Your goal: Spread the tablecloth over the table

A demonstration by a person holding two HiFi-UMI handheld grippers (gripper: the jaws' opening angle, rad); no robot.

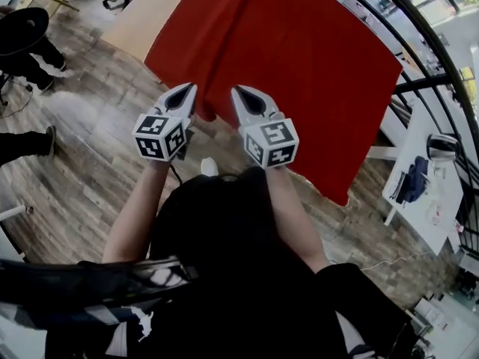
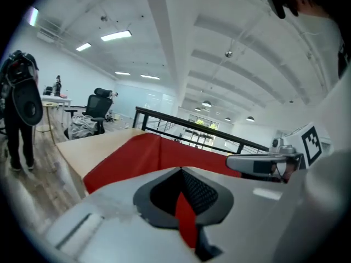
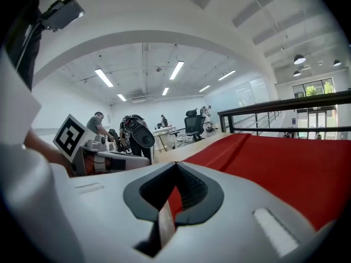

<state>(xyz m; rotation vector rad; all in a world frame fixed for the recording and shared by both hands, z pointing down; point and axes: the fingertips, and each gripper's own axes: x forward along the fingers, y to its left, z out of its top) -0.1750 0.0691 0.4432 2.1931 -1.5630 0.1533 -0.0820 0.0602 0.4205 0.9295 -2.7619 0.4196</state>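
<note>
**both grippers pinched on the near hem, cloth running ahead and right**

from my seat i read the left gripper (image 1: 188,90) (image 2: 182,171) as clamped shut, with a strip of the red fabric tablecloth (image 1: 299,58) (image 2: 159,152) caught between its pads. the right gripper (image 1: 238,92) (image 3: 175,166) is the same: jaws together on a fold of that tablecloth (image 3: 274,169). the two sit side by side, close together, on one stretch of the near edge.

from the fingers the tablecloth runs straight ahead over the light wooden table (image 1: 138,25) (image 2: 93,141) (image 3: 189,152). its long side seems to trail off to the right of the right fingers, where a corner hangs off the table toward the floor. bare wood shows ahead and to the left of the left fingers, so i judge the left gripper is nearer the uncovered part. the next move turns on carrying the hem that way, and parting the hands to take out the slack between them.
</note>
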